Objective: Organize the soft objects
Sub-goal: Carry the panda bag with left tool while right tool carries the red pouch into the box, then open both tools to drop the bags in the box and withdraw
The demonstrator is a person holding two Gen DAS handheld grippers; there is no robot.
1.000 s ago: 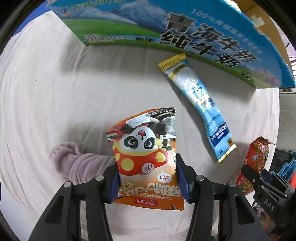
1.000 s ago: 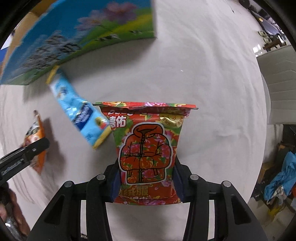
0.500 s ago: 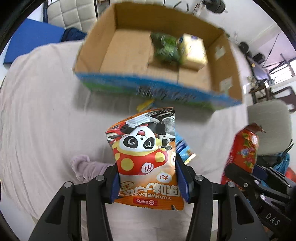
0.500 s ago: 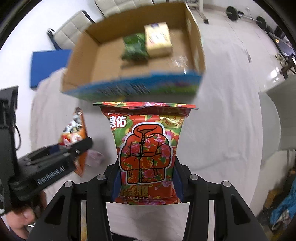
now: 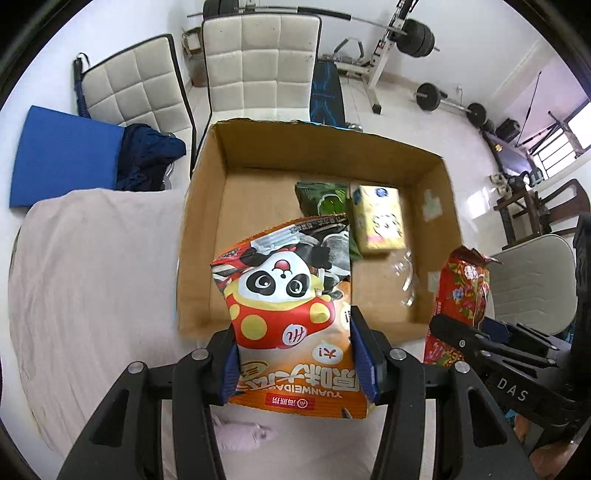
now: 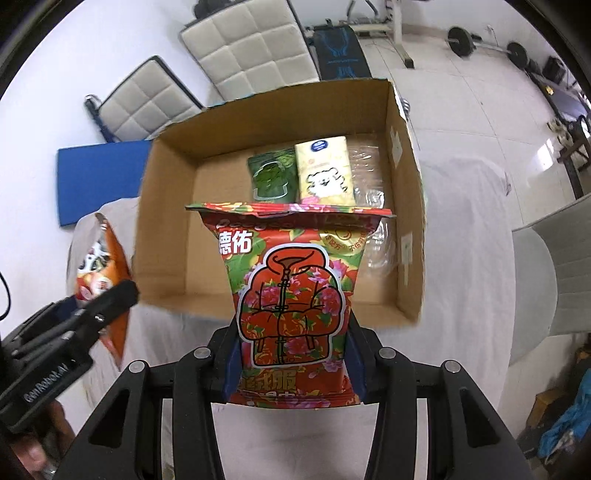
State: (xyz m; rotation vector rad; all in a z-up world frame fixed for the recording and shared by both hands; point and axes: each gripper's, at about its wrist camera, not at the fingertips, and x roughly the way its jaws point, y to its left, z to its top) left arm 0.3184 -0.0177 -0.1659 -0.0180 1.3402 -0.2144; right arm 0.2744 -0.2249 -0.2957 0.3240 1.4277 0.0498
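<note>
My left gripper point(image 5: 295, 354) is shut on an orange panda snack bag point(image 5: 288, 302) and holds it above the near edge of an open cardboard box point(image 5: 201, 221). My right gripper point(image 6: 291, 358) is shut on a red floral bag point(image 6: 291, 288), also held in front of the box point(image 6: 166, 221). In the box lie a green packet point(image 5: 321, 195) and a yellow tissue pack point(image 5: 376, 218), with clear plastic beside them. The red bag point(image 5: 458, 299) shows at the right of the left wrist view, and the panda bag point(image 6: 99, 266) at the left of the right wrist view.
The box stands on a table under a pale cloth point(image 5: 92, 277). A lilac soft cloth point(image 5: 243, 432) lies under my left gripper. White padded chairs point(image 5: 258, 55), a blue mat point(image 5: 59, 155) and gym weights point(image 5: 413, 35) stand beyond the table.
Both grippers have risen and tilted up with their bags. The view went from the box's printed side and a blue stick packet on the cloth to looking down into the open box.
</note>
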